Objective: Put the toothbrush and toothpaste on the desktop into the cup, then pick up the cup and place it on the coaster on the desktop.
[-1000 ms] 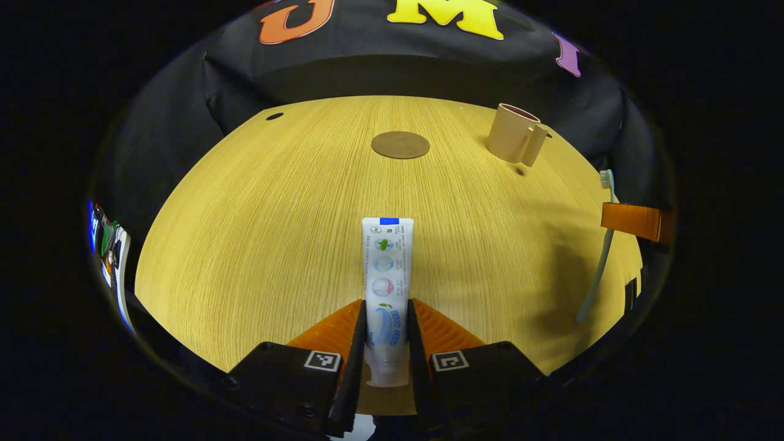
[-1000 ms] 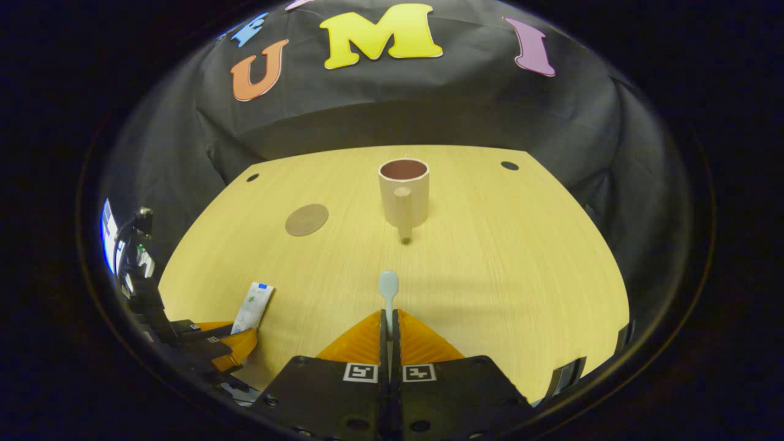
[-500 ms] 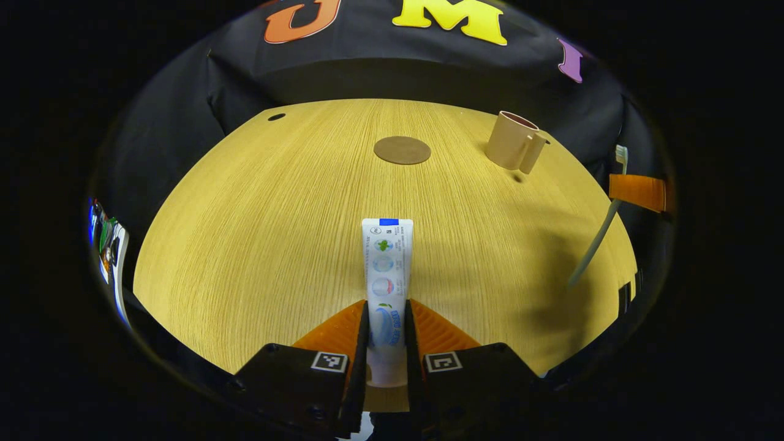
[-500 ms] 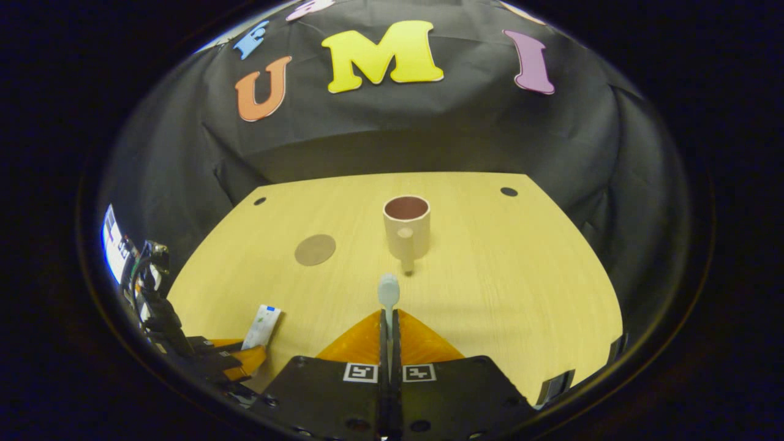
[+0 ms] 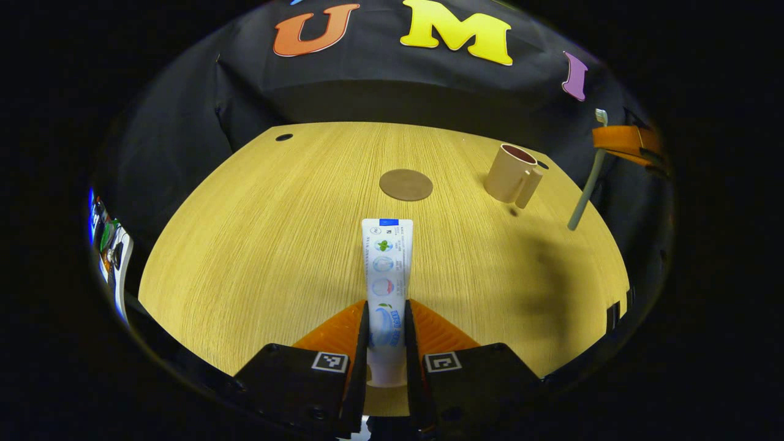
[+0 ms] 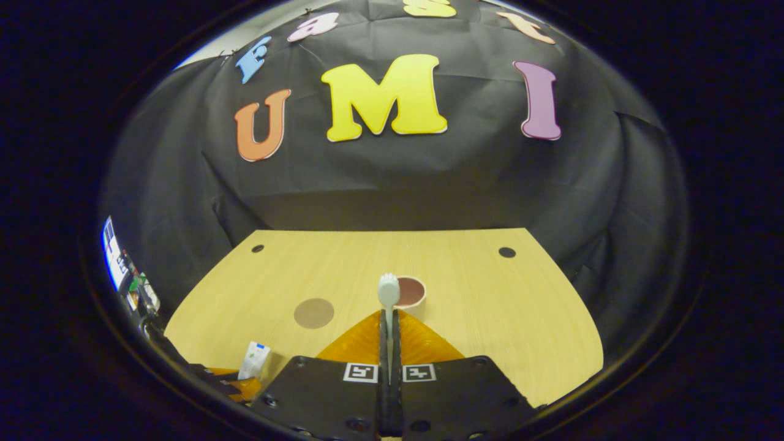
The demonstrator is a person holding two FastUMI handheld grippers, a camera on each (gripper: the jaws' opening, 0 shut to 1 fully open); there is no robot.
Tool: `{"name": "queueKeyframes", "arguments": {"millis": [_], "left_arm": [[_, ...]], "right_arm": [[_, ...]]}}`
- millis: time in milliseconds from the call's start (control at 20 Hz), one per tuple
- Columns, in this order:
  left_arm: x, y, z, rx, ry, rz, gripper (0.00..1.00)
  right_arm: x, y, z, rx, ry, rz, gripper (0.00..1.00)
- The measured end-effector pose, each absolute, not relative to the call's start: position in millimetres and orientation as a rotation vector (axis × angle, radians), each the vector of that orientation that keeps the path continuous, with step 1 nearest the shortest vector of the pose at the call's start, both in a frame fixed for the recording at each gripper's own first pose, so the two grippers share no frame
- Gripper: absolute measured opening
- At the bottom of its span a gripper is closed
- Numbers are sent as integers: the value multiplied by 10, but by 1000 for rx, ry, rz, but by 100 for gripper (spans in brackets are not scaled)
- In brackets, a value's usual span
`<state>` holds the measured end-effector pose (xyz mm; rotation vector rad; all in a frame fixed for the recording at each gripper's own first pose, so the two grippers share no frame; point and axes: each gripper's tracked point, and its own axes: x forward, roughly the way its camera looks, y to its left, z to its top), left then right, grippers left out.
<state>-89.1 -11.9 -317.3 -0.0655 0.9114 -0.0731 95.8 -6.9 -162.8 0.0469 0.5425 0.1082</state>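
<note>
In the left gripper view my left gripper (image 5: 386,321) is shut on the cap end of a white toothpaste tube (image 5: 387,263), held just above the wooden desk (image 5: 257,233). The beige cup (image 5: 509,173) stands at the far right, and the round brown coaster (image 5: 405,184) lies left of it. My right gripper (image 5: 625,139) hangs high at the right with the pale toothbrush (image 5: 585,190) slanting down from it. In the right gripper view my right gripper (image 6: 389,321) is shut on the toothbrush (image 6: 388,293), whose head is in front of the cup (image 6: 410,292). The coaster (image 6: 313,312) and toothpaste (image 6: 254,359) show lower left.
Two small dark holes (image 6: 506,252) (image 6: 258,248) mark the desk's far corners. Black cloth hangs behind the desk. A lit strip of equipment (image 5: 110,245) shows off the desk's left edge.
My right gripper has risen with the toothbrush, well above the desk, and the cup now sits low behind the brush head. My left gripper has lifted slightly with the toothpaste.
</note>
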Motion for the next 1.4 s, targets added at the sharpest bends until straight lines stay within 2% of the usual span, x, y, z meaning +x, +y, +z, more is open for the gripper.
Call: {"name": "queueKeyframes", "arguments": {"millis": [50,100,500,800,1050,1150,1200,1300,1400], "left_arm": [[-870,-118,-3139,-68,905,-72,39],[-821,-103,-3094,-72,896,-72,31],[-350,-117,-2785,-66,821,-68,31],[-123,-85,-2749,-72,813,-44,31],[-73,-118,-2803,-67,829,-38,31],[-48,-165,-2773,-64,821,-46,31],[-35,-190,-2751,-61,812,-53,31],[24,-252,-2701,-52,788,-68,31],[114,-327,-2640,-49,754,-84,31]], "right_arm": [[1071,-71,-1572,47,527,106,0],[1187,-52,-1526,46,512,104,0],[2025,41,-1315,37,428,96,0],[2387,72,-1624,33,466,92,0],[2458,15,-1977,44,521,69,1],[2402,7,-2125,48,569,78,13],[2384,27,-2148,55,575,85,36],[2332,9,-2129,49,571,88,61],[2300,-12,-2075,48,555,86,70]]}}
